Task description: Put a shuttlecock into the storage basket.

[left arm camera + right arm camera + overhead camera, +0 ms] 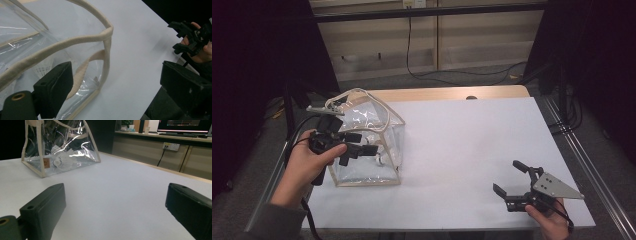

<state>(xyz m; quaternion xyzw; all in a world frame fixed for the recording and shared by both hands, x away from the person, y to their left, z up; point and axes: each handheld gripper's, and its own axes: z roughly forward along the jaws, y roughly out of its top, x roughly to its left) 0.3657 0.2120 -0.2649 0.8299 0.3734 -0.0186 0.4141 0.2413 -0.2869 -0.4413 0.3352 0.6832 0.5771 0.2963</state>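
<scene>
A clear plastic bag [367,145] with beige trim stands at the left of the white table [462,145]. White shuttlecocks [58,161] lie inside it. My left gripper [364,143] hovers at the bag's near left side, level with its rim, and is open. In the left gripper view the beige rim [75,42] and a corner seam [107,57] run past the wide-apart jaws of the left gripper [117,77], with nothing pinched. My right gripper [508,177] rests low near the front right edge, open and empty, and points at the bag [60,147] across bare table.
A wooden strip [452,93] borders the table's far edge. Cables [447,74] trail on the floor behind it. Dark curtains hang at both sides, and a metal rail [592,170] runs along the right. A bench with a monitor [185,125] stands beyond the table.
</scene>
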